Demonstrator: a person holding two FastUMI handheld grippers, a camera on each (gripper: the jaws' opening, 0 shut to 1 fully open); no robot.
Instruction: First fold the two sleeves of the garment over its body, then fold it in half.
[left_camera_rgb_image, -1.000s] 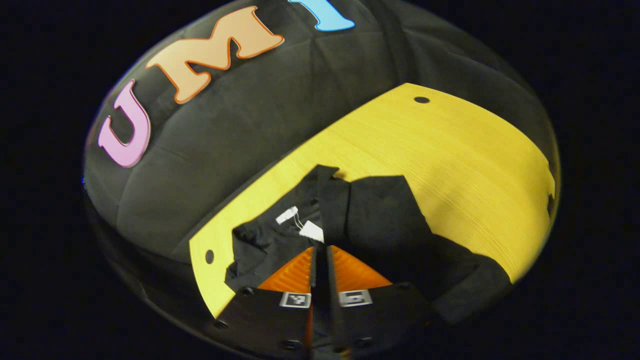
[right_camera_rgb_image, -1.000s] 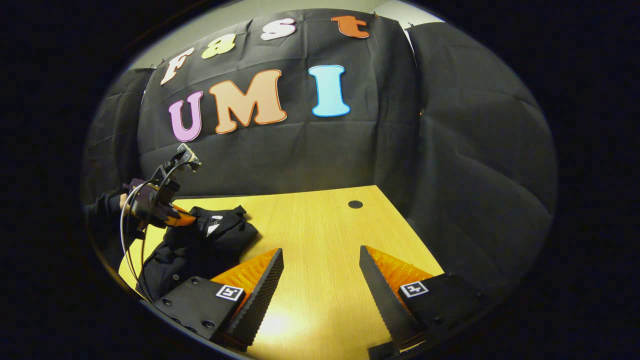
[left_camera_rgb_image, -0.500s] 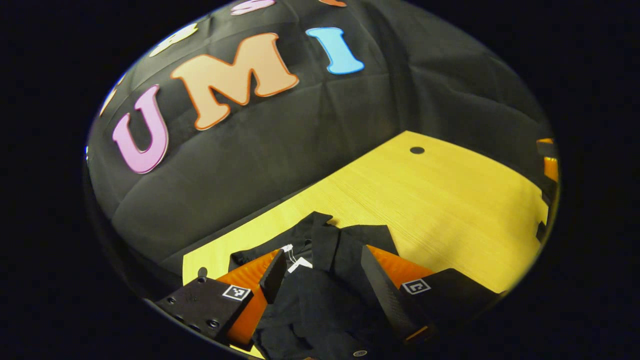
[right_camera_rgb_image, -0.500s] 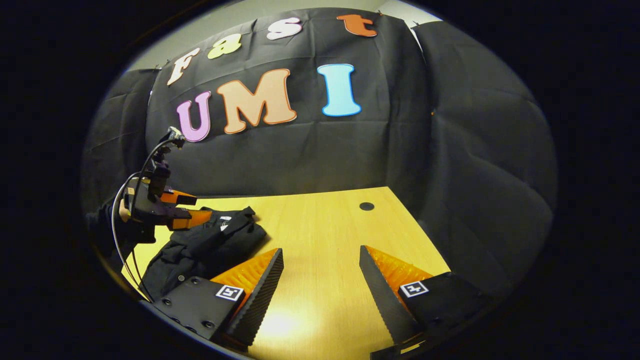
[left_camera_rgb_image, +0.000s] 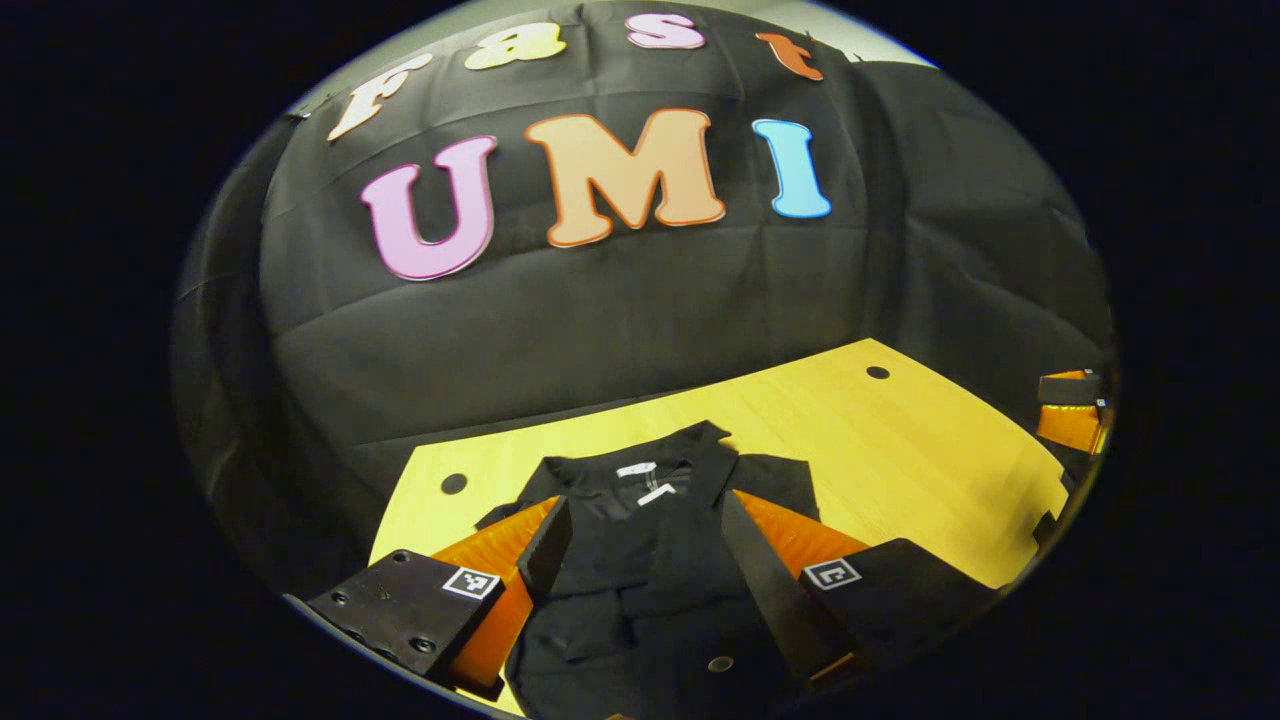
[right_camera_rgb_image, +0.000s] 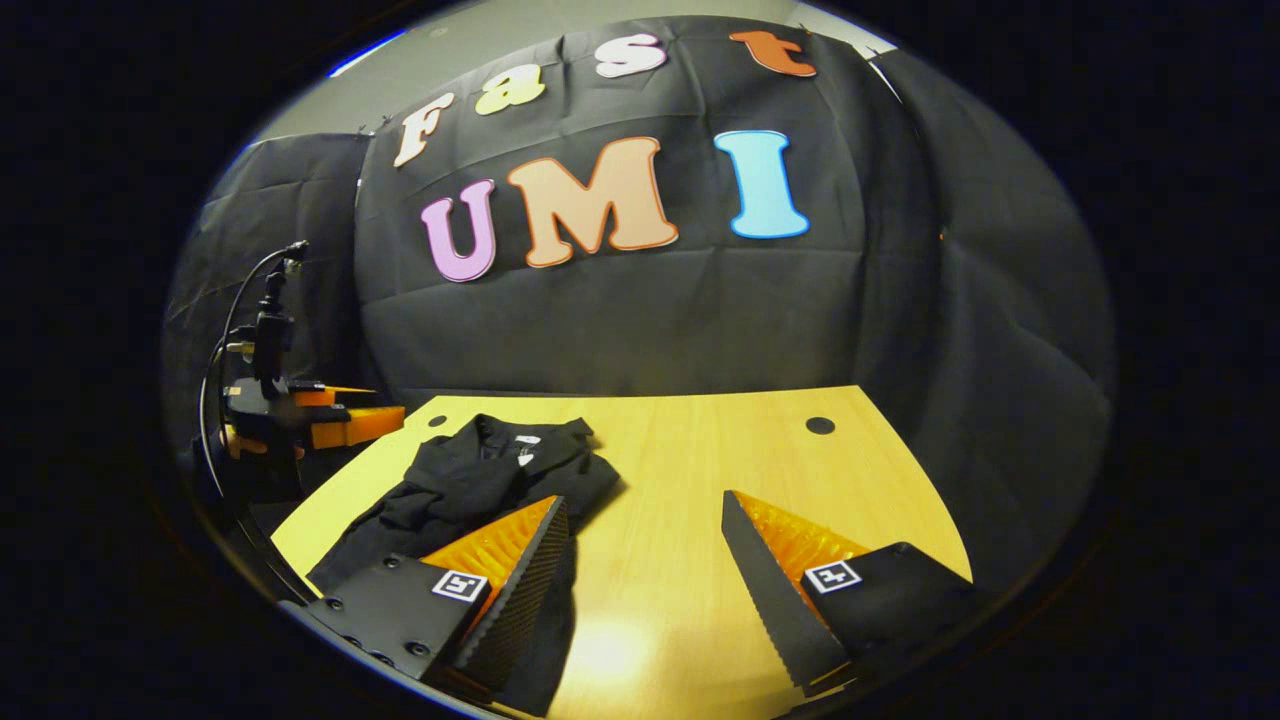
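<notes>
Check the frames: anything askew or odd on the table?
The garment isn't flat: it lies bunched and creased near the table's left edge, collar toward the wall, white tags showing. Nothing spilled or damaged. Left gripper is open above it, right gripper open over bare wood.

The left gripper (left_camera_rgb_image: 640, 540) hangs over the black garment (left_camera_rgb_image: 650, 560) on the yellow surface (left_camera_rgb_image: 900, 450), jaws apart, holding nothing.

yellow wood-grain table (right_camera_rgb_image: 700, 470), 2 dark round holes near its far edge, 1 toward each far corner, black garment (right_camera_rgb_image: 470, 480) lying on table's left part, collar toward the far edge
</notes>
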